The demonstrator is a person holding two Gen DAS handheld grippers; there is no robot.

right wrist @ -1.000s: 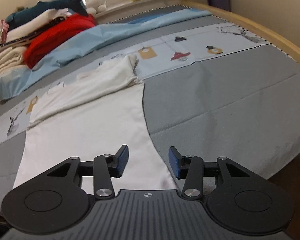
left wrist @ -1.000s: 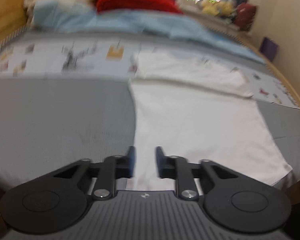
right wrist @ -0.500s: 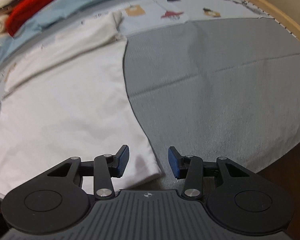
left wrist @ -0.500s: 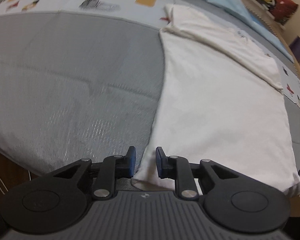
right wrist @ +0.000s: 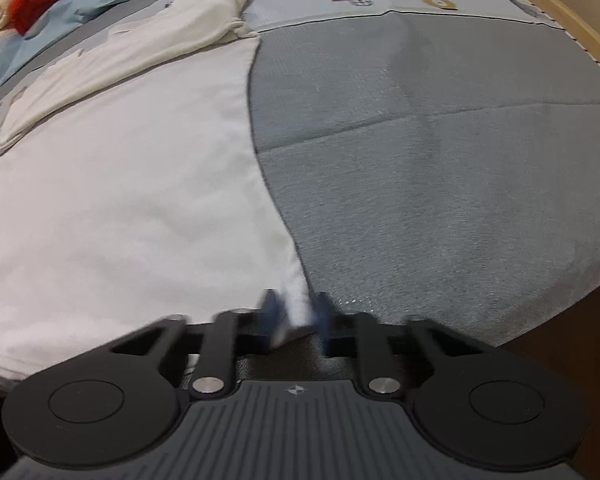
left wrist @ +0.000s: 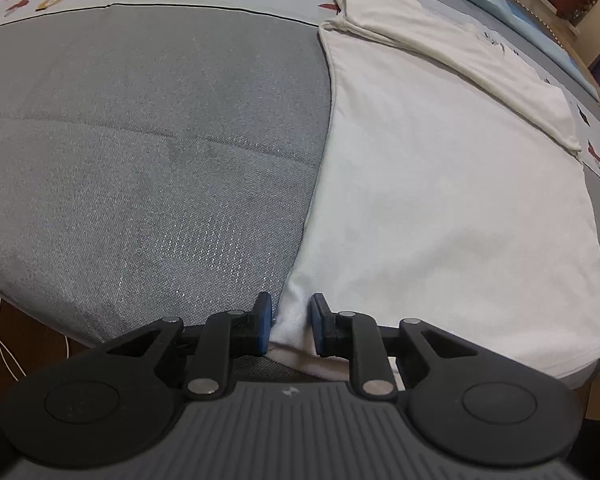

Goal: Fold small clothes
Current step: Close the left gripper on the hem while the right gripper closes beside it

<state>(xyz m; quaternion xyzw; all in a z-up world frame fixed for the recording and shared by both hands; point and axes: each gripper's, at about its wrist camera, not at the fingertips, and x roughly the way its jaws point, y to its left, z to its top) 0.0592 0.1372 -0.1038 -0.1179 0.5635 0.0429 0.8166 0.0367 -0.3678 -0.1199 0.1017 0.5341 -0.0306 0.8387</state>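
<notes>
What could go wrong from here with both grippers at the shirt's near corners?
1. The left gripper jaws are closing on only the tip of the white shirt corner; it may slip on lifting.
2. The right gripper jaws are closing too, blurred; it may pinch one layer or the grey bedspread.

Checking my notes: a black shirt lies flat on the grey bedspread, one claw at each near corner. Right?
Not quite: the shirt is white, not black, as the left wrist view shows. It does lie flat on the grey bedspread, with the left claw and right claw at its near corners.
</notes>
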